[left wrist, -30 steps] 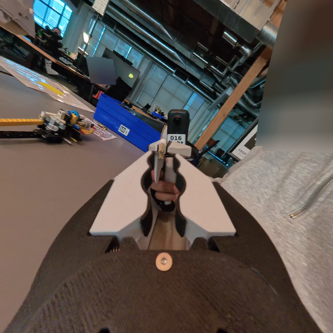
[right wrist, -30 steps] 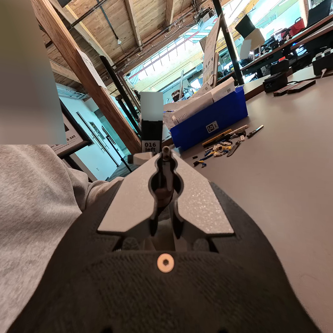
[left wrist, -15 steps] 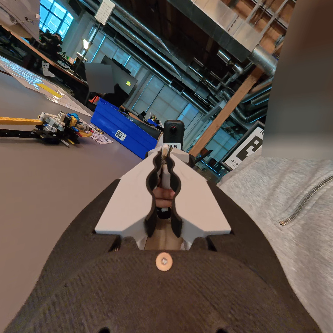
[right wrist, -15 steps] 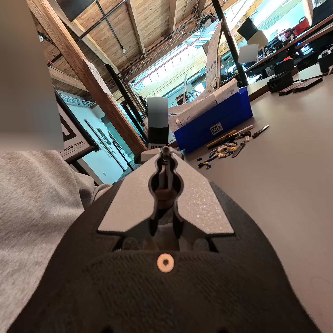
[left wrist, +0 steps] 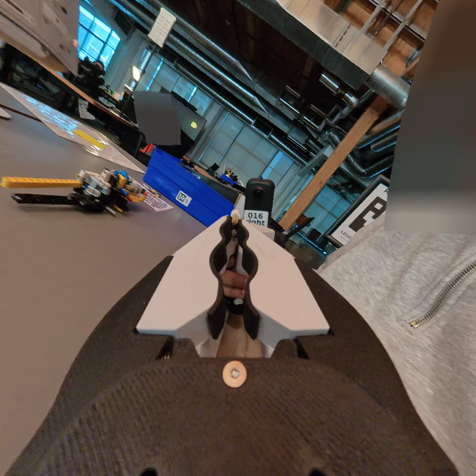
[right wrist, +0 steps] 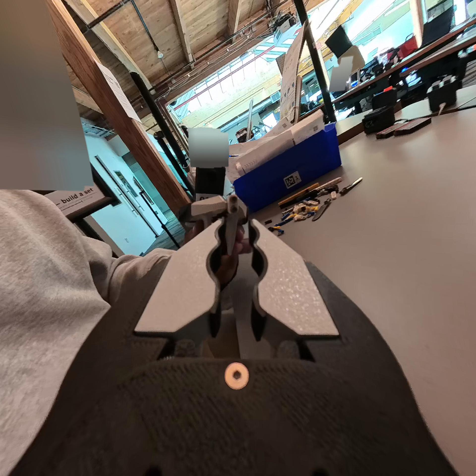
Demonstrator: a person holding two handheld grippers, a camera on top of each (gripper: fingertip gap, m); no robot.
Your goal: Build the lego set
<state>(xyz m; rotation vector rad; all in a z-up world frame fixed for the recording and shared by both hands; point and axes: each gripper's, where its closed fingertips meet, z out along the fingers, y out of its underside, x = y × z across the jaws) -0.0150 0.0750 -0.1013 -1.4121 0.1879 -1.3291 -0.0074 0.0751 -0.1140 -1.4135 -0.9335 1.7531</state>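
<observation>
Left wrist view: the left gripper (left wrist: 233, 224) has its two fingers drawn together at the tips, pinching a small pale lego piece (left wrist: 234, 215). Just beyond it the right gripper (left wrist: 233, 248) faces back, topped by one black camera (left wrist: 258, 192) with a white printed label (left wrist: 255, 219) below the lens.

On the grey table (left wrist: 64, 270) to the left lies one part-built lego assembly (left wrist: 103, 189), with one yellow beam (left wrist: 38, 182) and one black beam (left wrist: 43, 198) sticking out side by side. A printed sticker sheet (left wrist: 155, 203) touches its far end. Behind stands one blue bin (left wrist: 177, 183) with a square coded sticker (left wrist: 183, 198), and a large printed sheet (left wrist: 77, 134) lies farther off. A black-and-white sign (left wrist: 360, 216) shows at the right, beside a grey zipped sleeve (left wrist: 386, 296).

From the right wrist view, the right gripper (right wrist: 235, 228) has its fingers parted and grips nothing. The left gripper (right wrist: 219, 208) points toward it, and the pale piece at its tip (right wrist: 234, 206) shows two round holes (it sits just above the parted fingertips, not between them). A scatter of loose lego pieces (right wrist: 301, 208), too many and too small to count, lies on the table before the blue bin (right wrist: 309, 154), whose top is crammed with white paper packets (right wrist: 270, 146).
</observation>
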